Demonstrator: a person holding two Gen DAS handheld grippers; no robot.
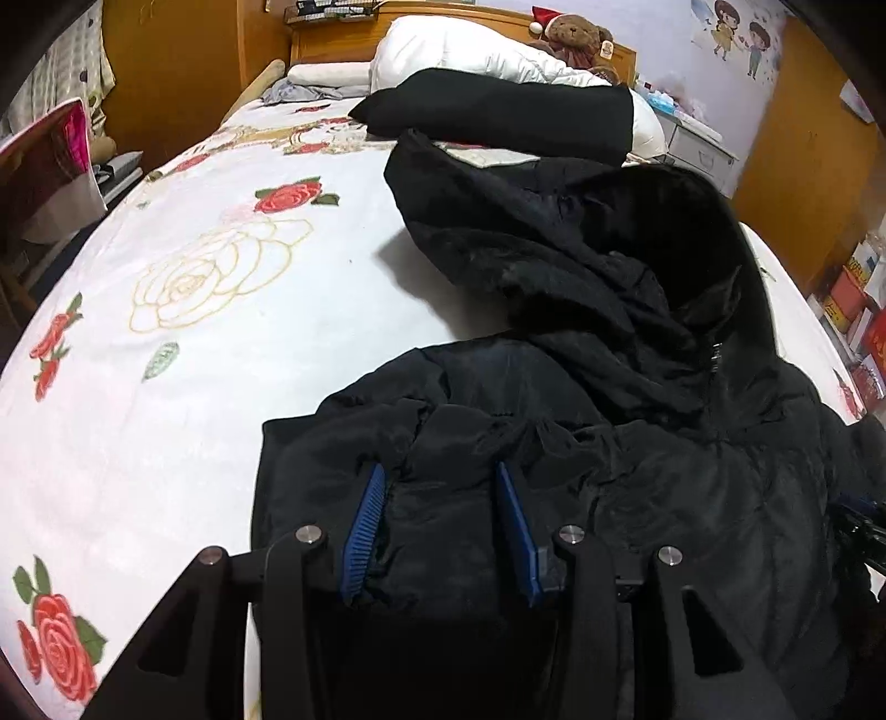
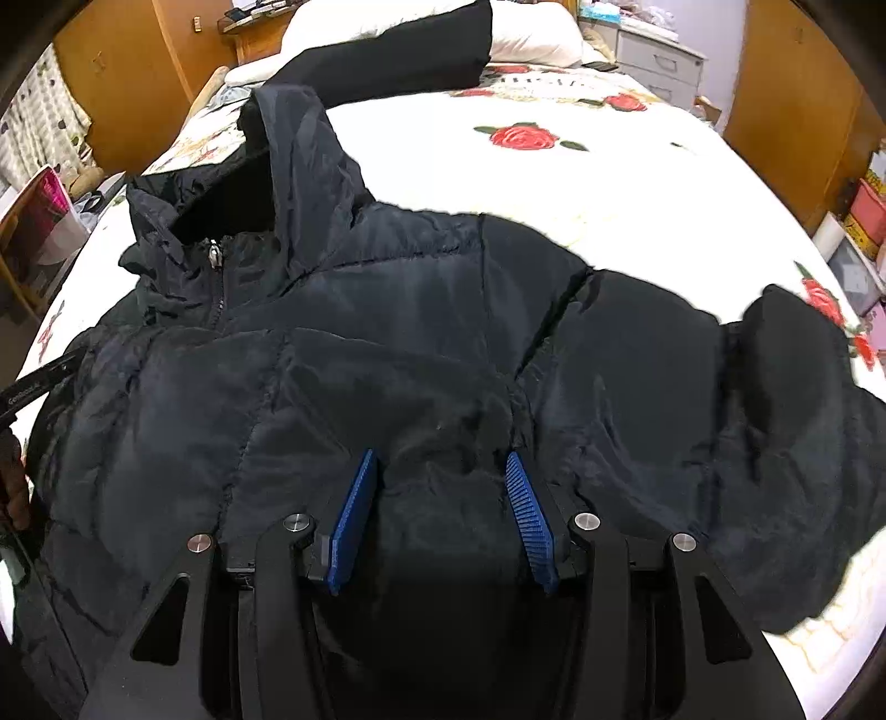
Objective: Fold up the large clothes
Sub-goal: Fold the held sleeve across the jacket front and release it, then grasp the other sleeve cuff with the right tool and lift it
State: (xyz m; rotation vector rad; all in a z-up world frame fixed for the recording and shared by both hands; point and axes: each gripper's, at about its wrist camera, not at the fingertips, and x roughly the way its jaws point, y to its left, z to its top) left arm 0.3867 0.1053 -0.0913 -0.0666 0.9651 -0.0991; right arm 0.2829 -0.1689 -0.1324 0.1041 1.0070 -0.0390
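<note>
I see the black hooded jacket (image 2: 387, 343) lying front-up on the bed (image 1: 232, 343), zipped to the collar, its hood (image 1: 581, 232) flopped toward the pillows (image 1: 459, 50). My left claw (image 1: 440, 531) stands parted, with a bulge of the jacket's padded fabric between its blue pads; whether they pinch it I can't quite tell. My right claw (image 2: 443, 515) is likewise spread over a fold near the hem, the sleeve (image 2: 775, 421) stretching right. Beside the bed, boxes (image 1: 847, 293) hold packaged goods, too blurred to identify.
</note>
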